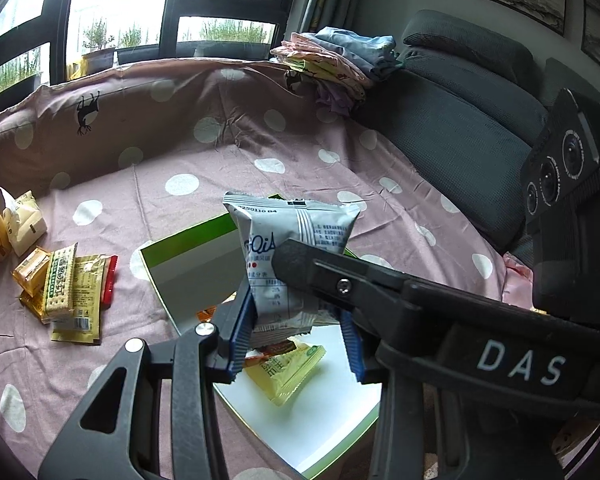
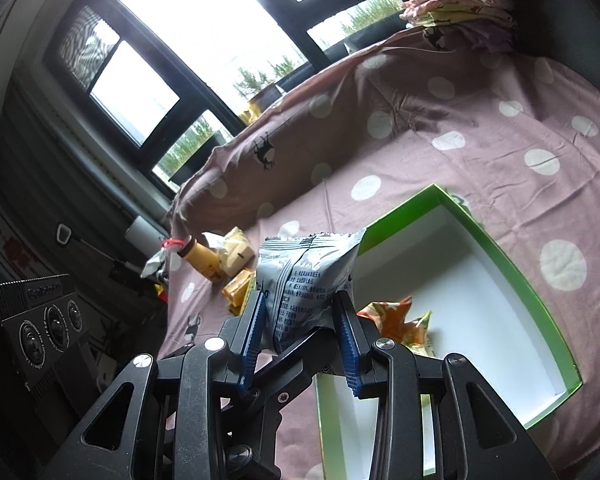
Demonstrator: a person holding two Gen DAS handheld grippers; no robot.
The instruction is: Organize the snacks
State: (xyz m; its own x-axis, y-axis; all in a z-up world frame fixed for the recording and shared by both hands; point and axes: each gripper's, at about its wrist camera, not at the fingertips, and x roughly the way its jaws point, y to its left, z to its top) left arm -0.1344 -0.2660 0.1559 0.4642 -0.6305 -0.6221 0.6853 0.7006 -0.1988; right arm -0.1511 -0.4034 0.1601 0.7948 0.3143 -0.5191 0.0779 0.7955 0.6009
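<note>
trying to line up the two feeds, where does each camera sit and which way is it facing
Left wrist: sits on the left claw, looking down across the polka-dot sheet toward window and sofa; shows its blue pads on the silver snack packet, plus the right claw's finger crossing in.
Right wrist: sits on the right claw, facing window and green box; its pads grip the same packet.
Shared: packet, box, sheet, loose snacks.
</note>
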